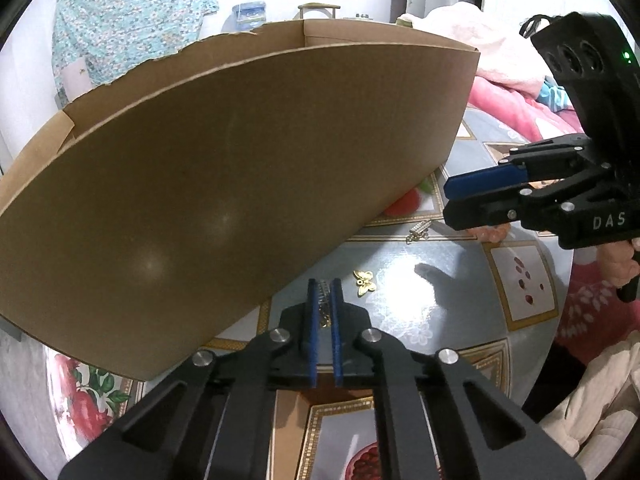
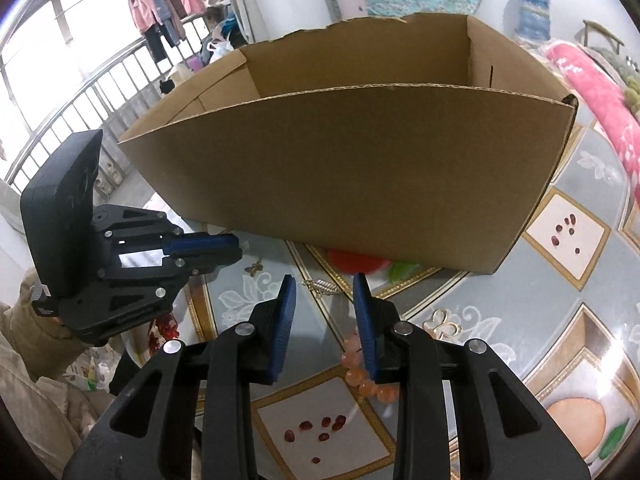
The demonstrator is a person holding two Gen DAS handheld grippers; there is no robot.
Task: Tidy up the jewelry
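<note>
My left gripper [image 1: 325, 286] is shut on a small silver and gold chain piece [image 1: 324, 304], held just in front of the cardboard box [image 1: 224, 184]; it also shows in the right wrist view [image 2: 236, 246]. A gold butterfly charm [image 1: 365, 281] lies on the table right of the left fingertips. A silver chain piece [image 1: 419, 231] lies by the box's base; it also shows in the right wrist view [image 2: 322, 285]. My right gripper [image 2: 325, 286] is open above the table, with a pink bead bracelet [image 2: 362, 376] under its right finger. A gold butterfly outline [image 2: 444, 322] lies right of it.
The open brown box [image 2: 360, 168] fills the far side of the patterned tablecloth [image 2: 568, 300]. Pink blankets [image 1: 516, 92] lie at the right. A window railing and hanging clothes [image 2: 160, 4] are behind.
</note>
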